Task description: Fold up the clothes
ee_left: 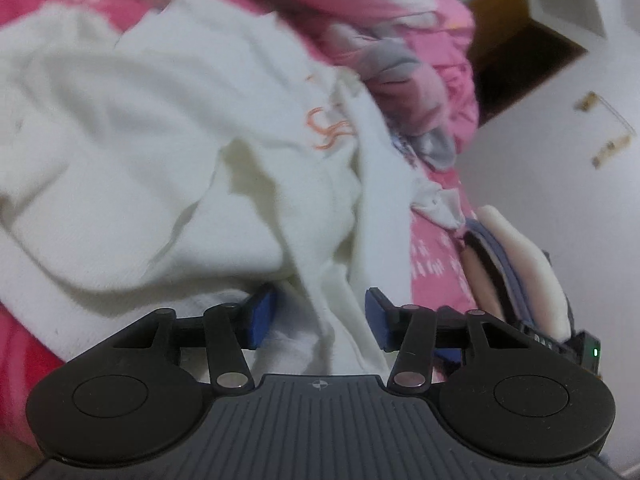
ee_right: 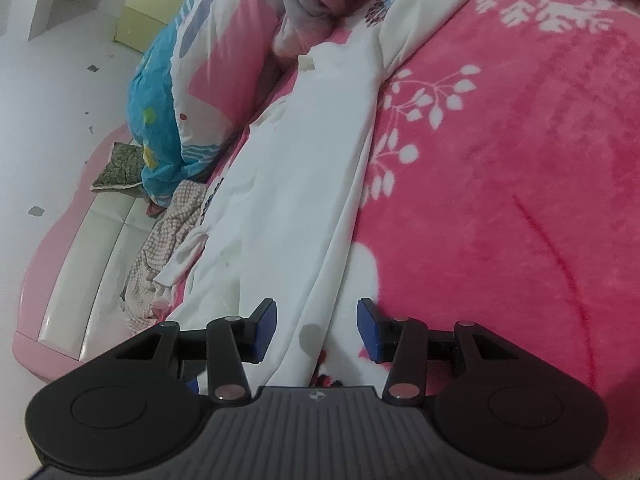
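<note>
A white garment [ee_left: 160, 140] with an orange print [ee_left: 328, 128] lies crumpled on the pink blanket [ee_left: 432, 256]. My left gripper [ee_left: 318, 316] is low over its near edge. The jaws stand apart with a fold of the white cloth between the blue pads [ee_left: 260, 316], and I see no pinch. In the right wrist view the same white garment [ee_right: 304, 160] stretches away in a long, wrinkled strip. My right gripper [ee_right: 316, 328] is open over its near end. Cloth lies between the pads, and pink blanket [ee_right: 500, 200] shows beside the right pad.
A bunched pink, white and blue quilt [ee_right: 192, 80] lies at the far end. A checked cloth [ee_right: 172, 232] and a small green cushion [ee_right: 118, 166] sit by the padded pink bed edge [ee_right: 60, 260]. White floor [ee_right: 48, 80] lies beyond. A brown cabinet [ee_left: 516, 40] stands off the bed.
</note>
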`<action>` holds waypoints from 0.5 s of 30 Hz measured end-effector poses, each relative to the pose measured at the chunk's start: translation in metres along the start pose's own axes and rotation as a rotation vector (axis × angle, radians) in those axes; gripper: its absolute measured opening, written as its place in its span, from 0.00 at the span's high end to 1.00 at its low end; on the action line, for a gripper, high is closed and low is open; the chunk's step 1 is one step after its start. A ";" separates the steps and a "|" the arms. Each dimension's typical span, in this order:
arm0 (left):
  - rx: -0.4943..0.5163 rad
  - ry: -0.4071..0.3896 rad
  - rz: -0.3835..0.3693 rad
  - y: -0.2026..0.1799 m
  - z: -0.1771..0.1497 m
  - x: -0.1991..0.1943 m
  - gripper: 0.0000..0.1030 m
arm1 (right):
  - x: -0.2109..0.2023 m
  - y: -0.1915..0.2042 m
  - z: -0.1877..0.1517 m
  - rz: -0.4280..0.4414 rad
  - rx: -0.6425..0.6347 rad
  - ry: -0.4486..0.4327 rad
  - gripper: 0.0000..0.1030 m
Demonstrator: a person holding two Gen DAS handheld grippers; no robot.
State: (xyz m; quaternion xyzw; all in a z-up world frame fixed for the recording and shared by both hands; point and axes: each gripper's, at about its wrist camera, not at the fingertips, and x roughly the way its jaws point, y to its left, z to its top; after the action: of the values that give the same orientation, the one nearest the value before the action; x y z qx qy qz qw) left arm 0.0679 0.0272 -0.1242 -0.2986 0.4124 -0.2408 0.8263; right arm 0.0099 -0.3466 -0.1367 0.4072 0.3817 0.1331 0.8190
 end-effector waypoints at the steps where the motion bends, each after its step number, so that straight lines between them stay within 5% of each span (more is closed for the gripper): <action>1: -0.007 -0.011 0.002 0.000 0.000 0.000 0.62 | 0.001 0.000 0.000 0.000 -0.004 -0.002 0.54; 5: 0.037 -0.062 -0.021 -0.013 0.001 -0.010 0.73 | 0.002 -0.001 0.000 0.008 -0.008 -0.010 0.54; 10: 0.079 -0.013 -0.020 -0.018 -0.006 -0.017 0.72 | -0.001 0.000 -0.001 0.016 -0.024 -0.020 0.54; 15: 0.092 -0.033 0.034 -0.012 -0.019 -0.034 0.61 | -0.007 0.049 -0.020 0.036 -0.301 -0.026 0.54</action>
State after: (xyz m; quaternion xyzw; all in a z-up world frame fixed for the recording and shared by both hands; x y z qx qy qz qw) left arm 0.0319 0.0352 -0.1064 -0.2570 0.3924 -0.2404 0.8498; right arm -0.0048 -0.3085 -0.1029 0.2884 0.3396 0.1981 0.8730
